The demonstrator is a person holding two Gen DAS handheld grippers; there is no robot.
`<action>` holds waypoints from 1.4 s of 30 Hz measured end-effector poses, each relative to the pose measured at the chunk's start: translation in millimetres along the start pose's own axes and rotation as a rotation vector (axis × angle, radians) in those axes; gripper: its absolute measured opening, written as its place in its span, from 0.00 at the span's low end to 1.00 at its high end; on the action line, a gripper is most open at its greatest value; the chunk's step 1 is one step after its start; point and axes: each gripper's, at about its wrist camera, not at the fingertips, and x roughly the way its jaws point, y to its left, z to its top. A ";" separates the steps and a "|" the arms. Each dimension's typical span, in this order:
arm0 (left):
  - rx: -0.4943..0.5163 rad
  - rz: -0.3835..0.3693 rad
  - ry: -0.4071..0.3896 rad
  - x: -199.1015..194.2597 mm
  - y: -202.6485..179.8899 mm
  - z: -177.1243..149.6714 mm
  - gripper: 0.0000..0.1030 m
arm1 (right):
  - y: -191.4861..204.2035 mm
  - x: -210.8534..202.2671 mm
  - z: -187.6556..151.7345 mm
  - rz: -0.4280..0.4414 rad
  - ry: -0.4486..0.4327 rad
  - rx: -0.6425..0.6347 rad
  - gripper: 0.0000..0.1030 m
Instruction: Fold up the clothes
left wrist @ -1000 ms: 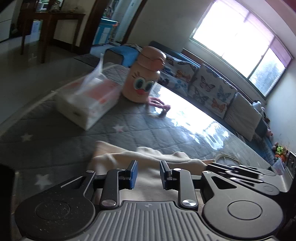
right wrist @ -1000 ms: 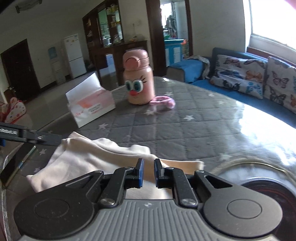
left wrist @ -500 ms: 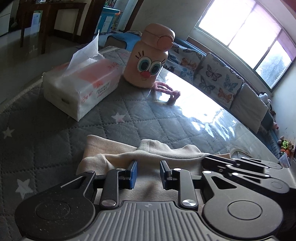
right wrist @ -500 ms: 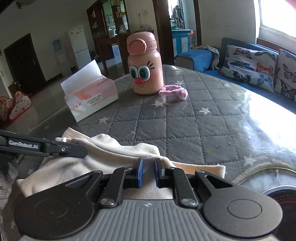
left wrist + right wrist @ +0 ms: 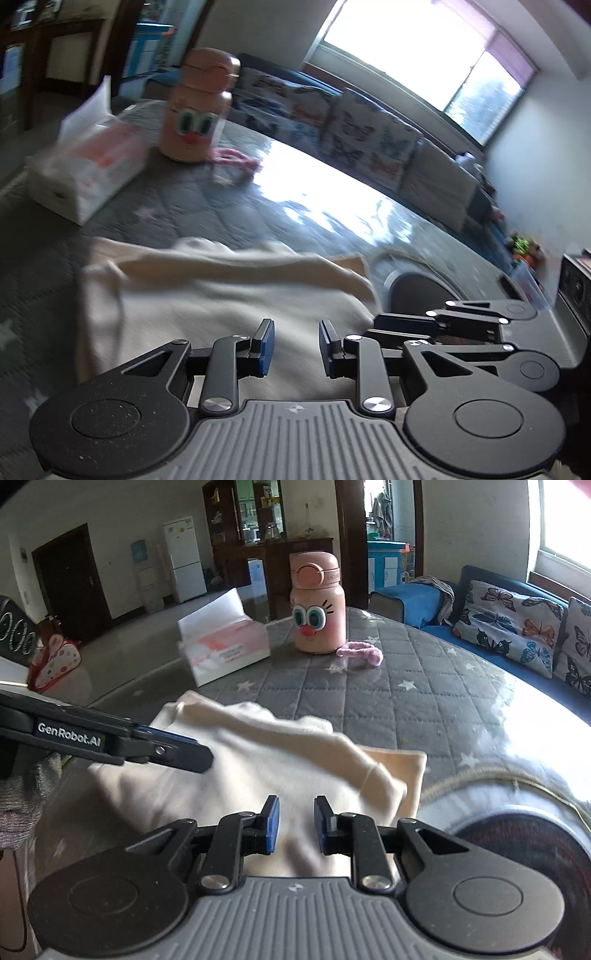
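cream garment [image 5: 236, 775] is spread just ahead of both claws on the quilted table cover [image 5: 406, 686], a sleeve laid across it. left gripper [image 5: 293, 345] and right gripper [image 5: 295, 821] are parted, nothing held. both corners should be pinched level so the fold is kept square.

In the lower middle of the frame, the right gripper [image 5: 295, 825] has its two blue-padded jaws parted, with nothing between them, above a cream garment [image 5: 236, 775]. The garment lies on a desk [image 5: 424, 701] covered with a grey quilted cloth with white stars; one fold of it runs across toward the right. From the left edge, the left gripper [image 5: 199, 755] reaches over the garment's left part. In the upper middle stand a pink bottle [image 5: 318, 603] with a cartoon face and a tissue pack [image 5: 225, 648] to its left. A pink band [image 5: 360, 653] lies just right of the bottle.
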 end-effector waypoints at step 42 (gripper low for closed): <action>-0.146 0.071 -0.092 -69.1 55.1 -65.0 0.21 | 53.3 6.1 -27.0 0.006 -0.014 -0.077 0.24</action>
